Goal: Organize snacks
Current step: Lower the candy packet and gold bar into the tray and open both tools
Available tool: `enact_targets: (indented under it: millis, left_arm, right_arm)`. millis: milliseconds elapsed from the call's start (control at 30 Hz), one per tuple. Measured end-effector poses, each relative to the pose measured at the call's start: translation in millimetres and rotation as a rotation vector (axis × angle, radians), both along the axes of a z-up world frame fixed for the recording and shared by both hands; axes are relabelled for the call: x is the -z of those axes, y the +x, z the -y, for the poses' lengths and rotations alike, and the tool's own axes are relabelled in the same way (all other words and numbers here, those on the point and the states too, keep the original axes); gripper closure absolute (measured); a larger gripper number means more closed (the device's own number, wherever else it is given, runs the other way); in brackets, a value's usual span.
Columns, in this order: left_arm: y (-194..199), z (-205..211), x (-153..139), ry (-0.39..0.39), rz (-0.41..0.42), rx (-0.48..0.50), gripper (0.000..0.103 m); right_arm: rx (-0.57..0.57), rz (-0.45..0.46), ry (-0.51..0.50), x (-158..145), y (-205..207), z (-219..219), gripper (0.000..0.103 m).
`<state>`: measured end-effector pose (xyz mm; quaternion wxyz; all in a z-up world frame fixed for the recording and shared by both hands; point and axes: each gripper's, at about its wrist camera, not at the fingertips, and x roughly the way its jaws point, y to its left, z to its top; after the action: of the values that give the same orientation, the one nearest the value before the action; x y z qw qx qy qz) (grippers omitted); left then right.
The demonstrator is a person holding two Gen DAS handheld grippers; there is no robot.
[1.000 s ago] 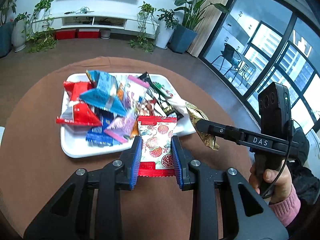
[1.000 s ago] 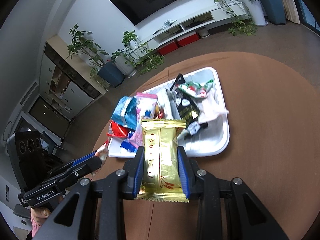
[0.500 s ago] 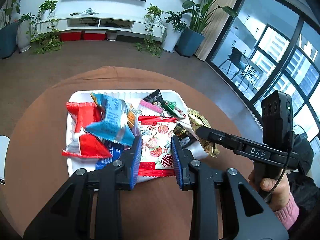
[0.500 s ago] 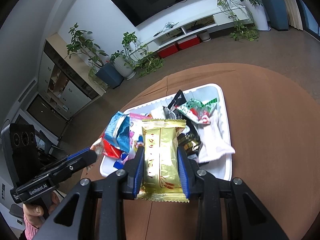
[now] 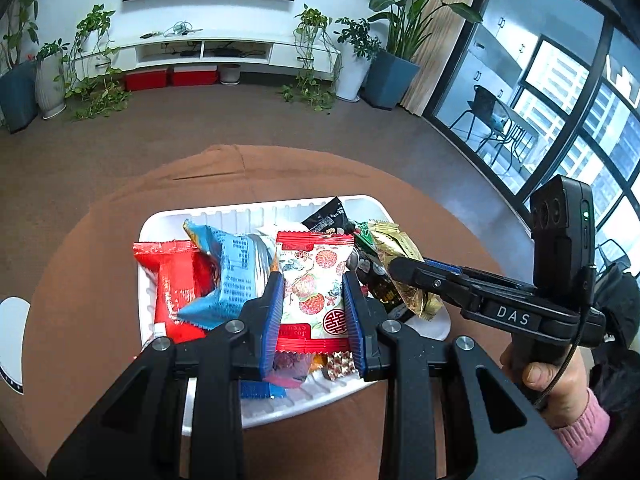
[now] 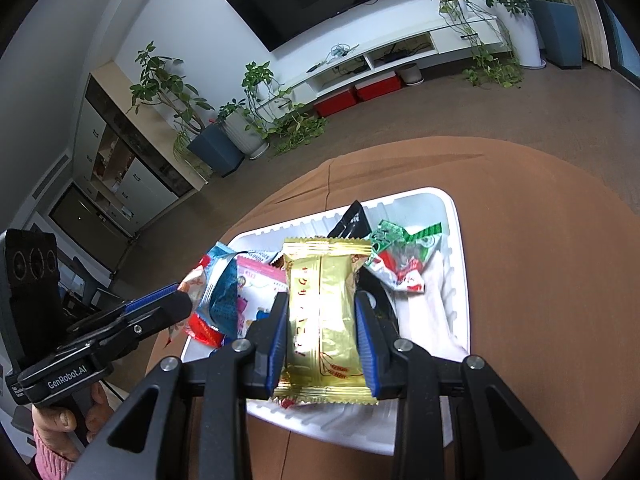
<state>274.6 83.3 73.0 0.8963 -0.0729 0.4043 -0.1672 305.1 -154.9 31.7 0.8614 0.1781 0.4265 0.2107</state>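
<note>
My left gripper (image 5: 314, 280) is shut on a white snack packet with red prints and red ends (image 5: 314, 292), held above the white tray (image 5: 256, 210). My right gripper (image 6: 322, 304) is shut on a gold snack packet (image 6: 324, 312), also held over the tray (image 6: 454, 280). The tray holds several packets: red (image 5: 176, 280), blue (image 5: 236, 272), black (image 6: 354, 220), green-and-white (image 6: 404, 244), pink (image 6: 260, 284). The right gripper with the gold packet (image 5: 400, 248) shows at the right of the left wrist view; the left gripper (image 6: 176, 300) shows at the left of the right wrist view.
The tray sits on a round table with a brown cloth (image 5: 100, 240). A white object (image 5: 12, 336) lies at the table's left edge. Beyond are brown floor, a TV shelf (image 5: 208, 48), potted plants (image 5: 388, 76) and large windows at the right.
Both grippers have moved forward over the tray, each still holding its packet. The tray now lies under the fingers instead of ahead of them.
</note>
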Motion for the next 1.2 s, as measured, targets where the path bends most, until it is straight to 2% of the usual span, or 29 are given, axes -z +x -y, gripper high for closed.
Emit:
enact_targets:
  millis: [600, 767, 1000, 1067, 1133, 1200]
  left_arm:
    - [22.8, 17.3, 19.9, 0.065, -0.009, -0.003, 0.073]
    - [22.7, 27.1, 21.5, 0.120, 0.009, 0.004, 0.073]
    - [24.1, 28.4, 17.6, 0.136, 0.033, -0.006, 0.071]
    - [23.9, 29.4, 14.3, 0.144, 0.044, -0.007, 0.068]
    - [23.0, 30.8, 14.6, 0.150, 0.054, -0.011, 0.061]
    - [21.8, 30.2, 12.9, 0.144, 0.061, -0.013, 0.061]
  right_arm:
    - [-0.034, 0.036, -0.103, 6.9, 9.8, -18.2, 0.067]
    - [-0.033, 0.048, -0.122, 4.9, 6.4, -19.8, 0.067]
    - [-0.035, 0.079, -0.144, -1.3, 0.0, -25.0, 0.057]
    - [-0.035, 0.086, -0.149, -2.6, -0.9, -25.6, 0.056]
    - [-0.036, 0.091, -0.153, -3.2, -2.0, -25.9, 0.056]
    - [-0.036, 0.096, -0.154, -4.1, -2.5, -25.8, 0.056]
